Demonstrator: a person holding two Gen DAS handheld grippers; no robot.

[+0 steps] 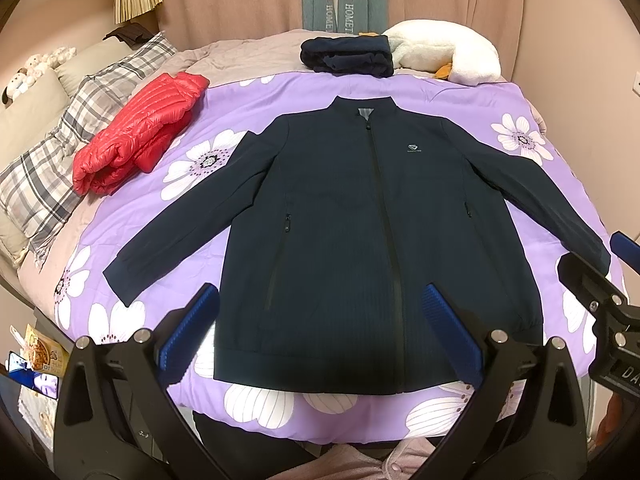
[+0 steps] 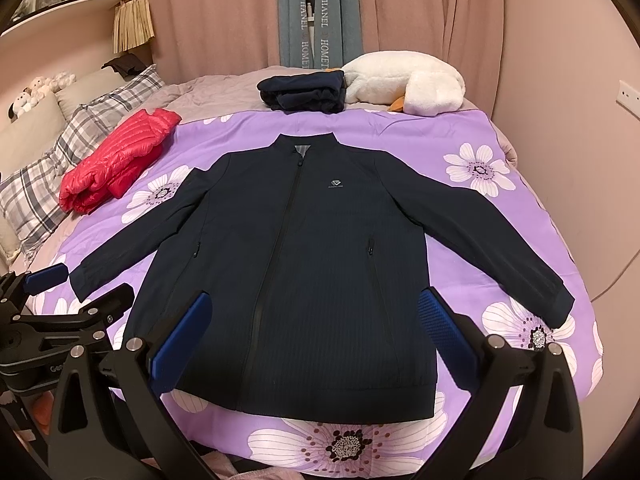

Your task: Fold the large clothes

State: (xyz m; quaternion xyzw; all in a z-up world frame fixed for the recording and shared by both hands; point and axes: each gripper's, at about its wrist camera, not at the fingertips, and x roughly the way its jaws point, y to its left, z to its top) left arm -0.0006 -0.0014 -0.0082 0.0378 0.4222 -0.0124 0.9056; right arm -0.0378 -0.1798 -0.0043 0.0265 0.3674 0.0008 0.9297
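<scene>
Navy jacket (image 1: 360, 216) lies flat, collar-to-hem axis running away from both grippers — left gripper (image 1: 318, 330) and right gripper (image 2: 310, 336) spread wide, holding nothing, hovering at its hem.

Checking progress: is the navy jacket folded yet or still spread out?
Spread out. The navy jacket lies flat, front up, zipped, both sleeves extended sideways on the purple quilt.

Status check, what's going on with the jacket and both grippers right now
Left gripper open, right gripper open, both empty. Navy jacket flat, zipped, sleeves spread, unfolded. Nothing on it.
</scene>
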